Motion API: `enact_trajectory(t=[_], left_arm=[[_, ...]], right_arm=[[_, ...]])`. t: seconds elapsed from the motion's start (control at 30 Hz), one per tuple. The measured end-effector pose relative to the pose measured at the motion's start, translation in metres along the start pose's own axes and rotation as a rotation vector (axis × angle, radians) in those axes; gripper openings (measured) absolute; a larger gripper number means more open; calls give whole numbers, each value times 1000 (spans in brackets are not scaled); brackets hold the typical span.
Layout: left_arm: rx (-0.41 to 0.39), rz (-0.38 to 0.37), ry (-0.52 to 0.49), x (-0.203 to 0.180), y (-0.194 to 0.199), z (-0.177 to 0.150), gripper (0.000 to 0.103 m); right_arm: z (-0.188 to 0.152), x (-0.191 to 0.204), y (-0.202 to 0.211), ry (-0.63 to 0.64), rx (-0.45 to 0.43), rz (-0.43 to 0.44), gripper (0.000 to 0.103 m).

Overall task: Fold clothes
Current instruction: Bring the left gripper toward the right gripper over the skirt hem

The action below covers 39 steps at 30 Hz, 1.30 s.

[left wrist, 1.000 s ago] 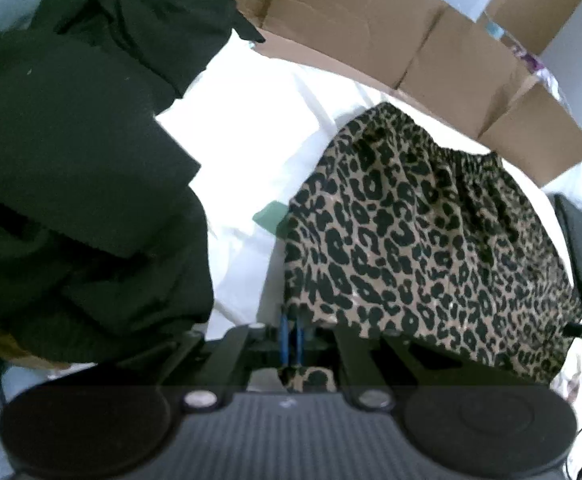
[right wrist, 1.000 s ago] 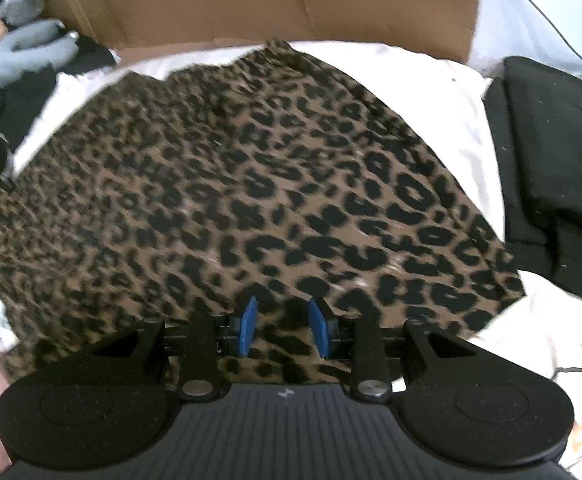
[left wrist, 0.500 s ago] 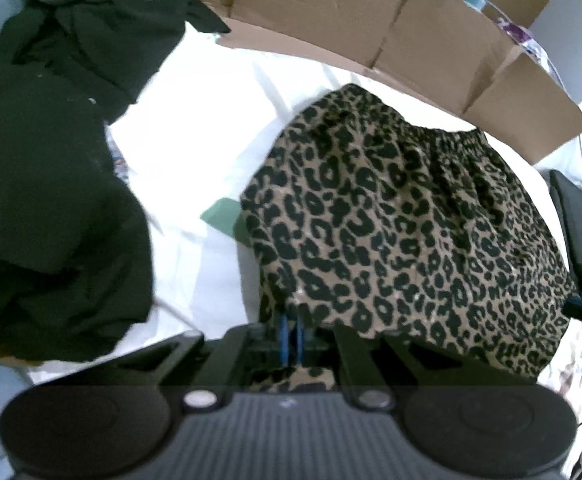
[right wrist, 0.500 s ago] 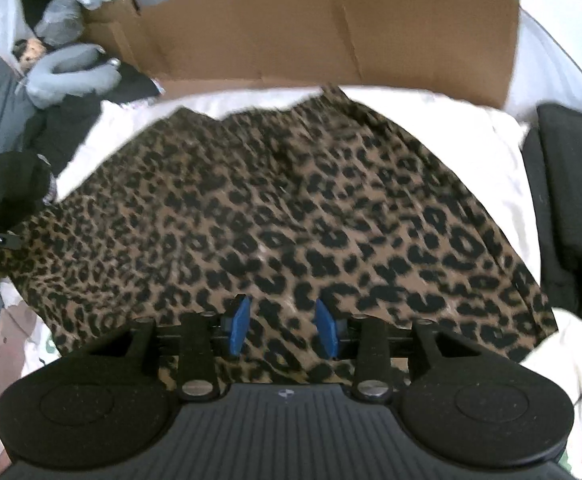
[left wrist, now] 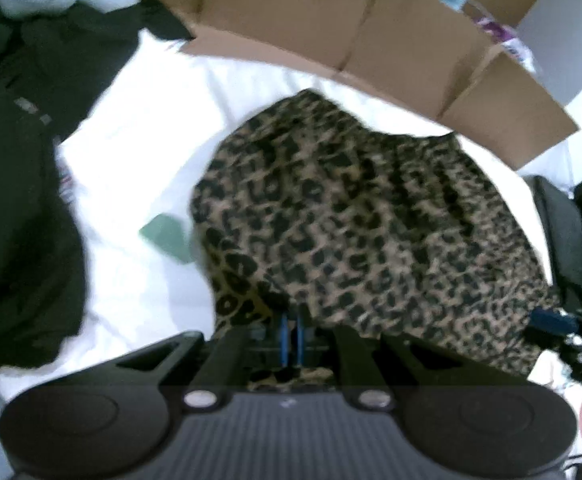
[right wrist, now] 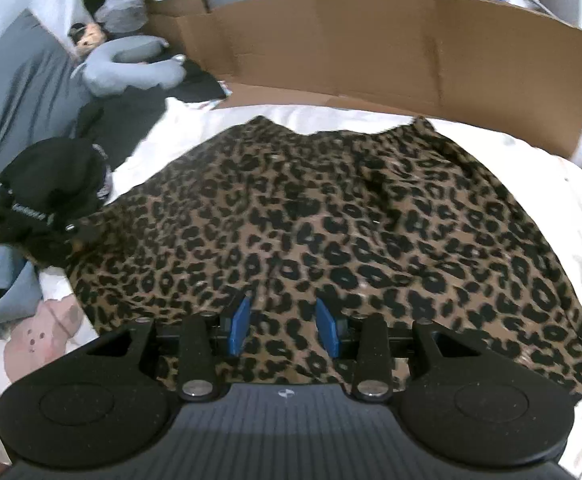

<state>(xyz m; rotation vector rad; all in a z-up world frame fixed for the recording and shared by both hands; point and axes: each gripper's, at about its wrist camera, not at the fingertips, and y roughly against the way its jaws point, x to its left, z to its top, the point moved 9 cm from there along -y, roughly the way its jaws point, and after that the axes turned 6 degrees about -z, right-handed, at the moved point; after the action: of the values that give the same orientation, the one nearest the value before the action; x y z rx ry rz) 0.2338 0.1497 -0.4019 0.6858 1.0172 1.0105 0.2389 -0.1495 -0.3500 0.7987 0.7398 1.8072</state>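
The left gripper [left wrist: 290, 336] is pinching the near hem of the leopard-print skirt [left wrist: 355, 224], its blue fingers [left wrist: 284, 338] nearly together with cloth between them. The right gripper [right wrist: 283, 330] has just been opening; its fingers [right wrist: 239, 326] are standing partly apart over the skirt's near edge, gripping nothing. Beyond both, the skirt is lying spread on the white bed sheet [left wrist: 139, 152]. Farther off, flattened cardboard [right wrist: 391, 56] is standing.
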Motion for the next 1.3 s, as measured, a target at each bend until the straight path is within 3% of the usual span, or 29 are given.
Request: enact_trajectory(t=[0.3, 0.73, 1.1, 1.3], left_arm=[[30, -141, -49, -57, -14, 5, 5], [49, -283, 38, -85, -16, 8, 5], [82, -369, 84, -102, -22, 7, 6], [119, -376, 82, -106, -38, 1, 13]], right_arm=[[20, 44, 3, 12, -38, 119, 44], [22, 97, -5, 14, -34, 251, 44], [22, 88, -30, -68, -48, 175, 50], [14, 79, -50, -129, -32, 172, 51]])
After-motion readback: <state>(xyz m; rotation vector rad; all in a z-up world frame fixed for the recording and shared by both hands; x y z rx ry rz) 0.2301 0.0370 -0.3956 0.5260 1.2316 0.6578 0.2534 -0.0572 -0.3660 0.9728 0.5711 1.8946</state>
